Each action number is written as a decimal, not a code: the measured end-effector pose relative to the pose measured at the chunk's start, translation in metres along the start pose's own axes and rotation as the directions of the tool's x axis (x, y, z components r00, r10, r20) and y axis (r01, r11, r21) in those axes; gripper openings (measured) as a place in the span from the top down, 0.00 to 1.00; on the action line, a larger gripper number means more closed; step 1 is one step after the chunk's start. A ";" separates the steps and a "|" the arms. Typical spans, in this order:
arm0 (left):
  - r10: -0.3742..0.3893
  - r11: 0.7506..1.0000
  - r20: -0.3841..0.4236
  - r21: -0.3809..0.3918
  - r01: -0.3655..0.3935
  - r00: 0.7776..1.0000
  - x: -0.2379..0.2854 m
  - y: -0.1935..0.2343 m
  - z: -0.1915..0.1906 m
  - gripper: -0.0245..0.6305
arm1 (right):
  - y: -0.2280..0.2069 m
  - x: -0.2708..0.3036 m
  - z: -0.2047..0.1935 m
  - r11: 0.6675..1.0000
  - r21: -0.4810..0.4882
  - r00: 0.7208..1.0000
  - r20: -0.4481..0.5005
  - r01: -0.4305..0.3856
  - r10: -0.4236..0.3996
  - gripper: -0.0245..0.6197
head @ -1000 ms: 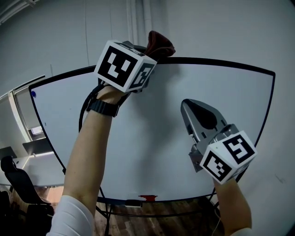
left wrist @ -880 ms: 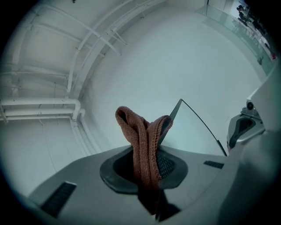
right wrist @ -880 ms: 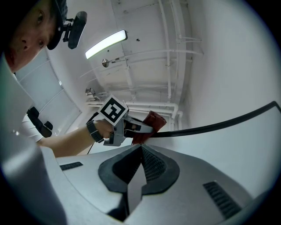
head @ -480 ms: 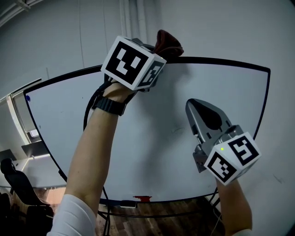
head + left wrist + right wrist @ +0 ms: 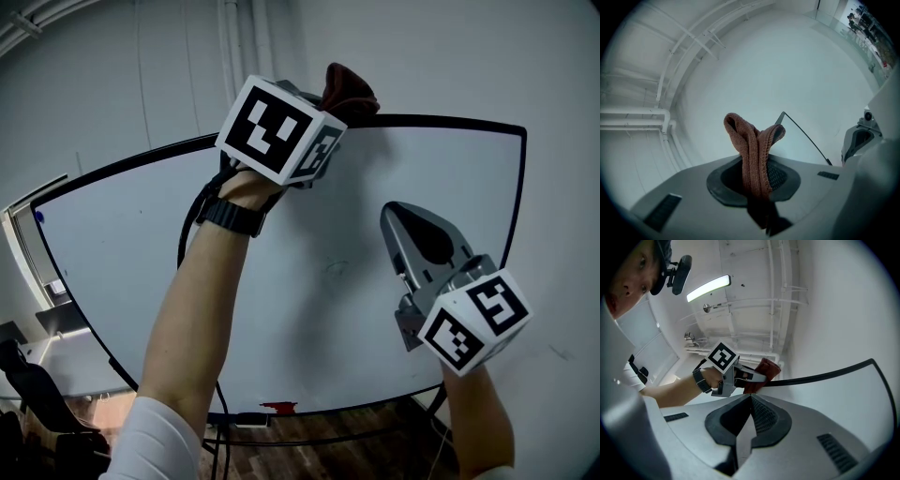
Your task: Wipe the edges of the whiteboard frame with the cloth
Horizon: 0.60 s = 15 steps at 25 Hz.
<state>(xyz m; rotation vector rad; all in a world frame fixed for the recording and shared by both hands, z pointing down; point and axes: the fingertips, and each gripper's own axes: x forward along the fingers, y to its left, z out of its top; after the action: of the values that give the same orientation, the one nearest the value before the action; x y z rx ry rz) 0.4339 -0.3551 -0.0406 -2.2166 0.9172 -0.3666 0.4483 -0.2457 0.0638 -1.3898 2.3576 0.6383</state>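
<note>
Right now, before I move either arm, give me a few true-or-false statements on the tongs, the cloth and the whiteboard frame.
1. The left tongs are shut on the cloth. True.
2. The cloth sits at the bottom edge of the whiteboard frame. False: it is up at the top edge.
3. The right tongs are shut and empty. True.
4. The cloth is blue. False: it is reddish brown.

Cool, even indoor light; ceiling strip lamp [image 5: 708, 288] glaring; strong fisheye bending, dark vignetted corners.
</note>
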 end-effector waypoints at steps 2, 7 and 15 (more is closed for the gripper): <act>-0.010 1.000 0.009 -0.004 0.010 1.000 0.002 -0.001 0.000 0.86 | -0.001 -0.001 0.000 1.000 -0.002 1.000 -0.003 0.013 -0.013 0.96; -0.023 1.000 0.036 0.001 0.023 0.999 0.005 -0.001 0.001 0.86 | -0.004 0.000 -0.003 0.999 -0.006 0.999 -0.018 0.043 -0.043 0.96; 0.013 0.999 0.041 0.049 -0.015 0.999 -0.003 0.003 -0.004 0.86 | -0.011 -0.004 -0.006 0.999 0.014 0.999 -0.016 0.040 -0.040 0.96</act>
<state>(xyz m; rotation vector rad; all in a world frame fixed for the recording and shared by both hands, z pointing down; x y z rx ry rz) 0.4283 -0.3559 -0.0398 -2.1636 0.8927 -0.3332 0.4590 -0.2507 0.0687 -1.4370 2.3359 0.5998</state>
